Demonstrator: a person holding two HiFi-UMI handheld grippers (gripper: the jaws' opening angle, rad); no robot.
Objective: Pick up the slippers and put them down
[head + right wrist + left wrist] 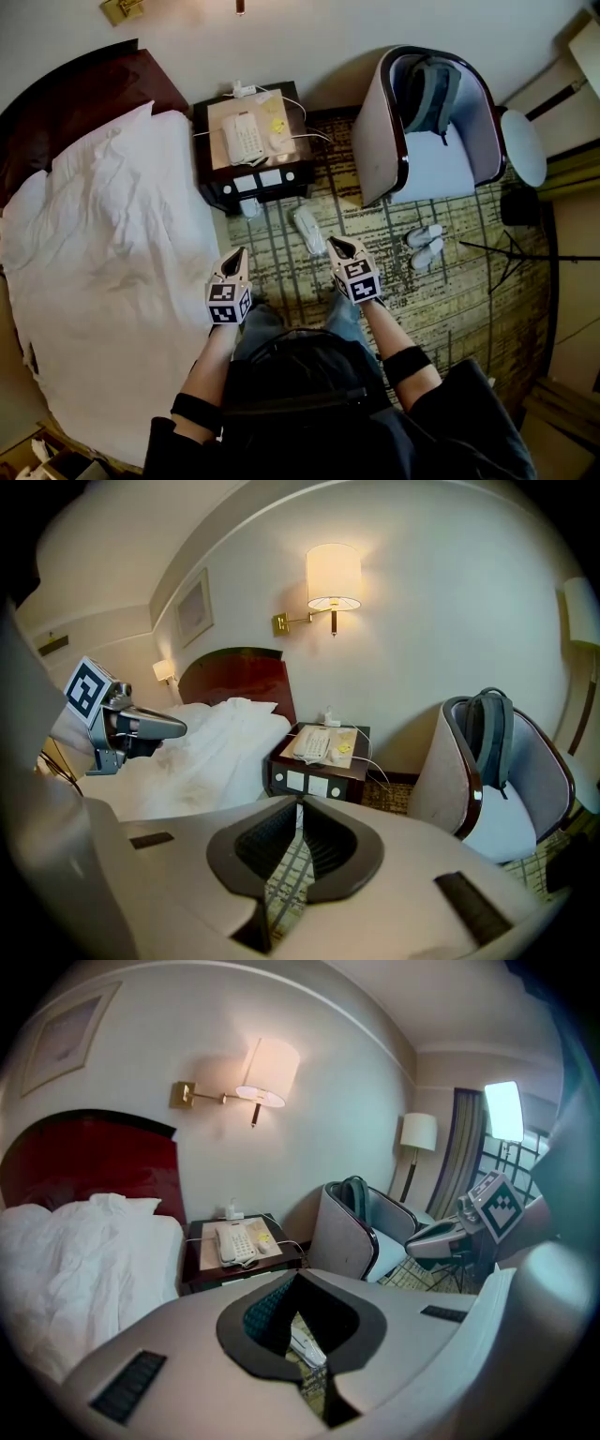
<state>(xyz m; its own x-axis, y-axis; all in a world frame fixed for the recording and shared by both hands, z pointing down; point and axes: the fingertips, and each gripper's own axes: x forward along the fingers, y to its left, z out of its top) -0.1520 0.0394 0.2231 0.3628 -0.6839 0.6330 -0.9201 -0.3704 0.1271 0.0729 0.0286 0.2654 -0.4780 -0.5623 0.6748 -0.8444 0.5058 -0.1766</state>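
A white slipper (307, 230) lies on the patterned carpet (281, 281), just ahead of the right gripper (337, 246), with another pair (425, 247) beside the armchair (431, 131). The left gripper (234, 253) is closed and empty, and the right is parted only a sliver, also empty. Jaws this narrow would likely shove the slipper along rather than straddle it

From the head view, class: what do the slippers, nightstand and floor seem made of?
Slippers: likely soft white cloth, matte, no shine. Nightstand: dark wood or veneer, by its smooth brown faces. Floor: carpet, by its flat woven-looking pattern.
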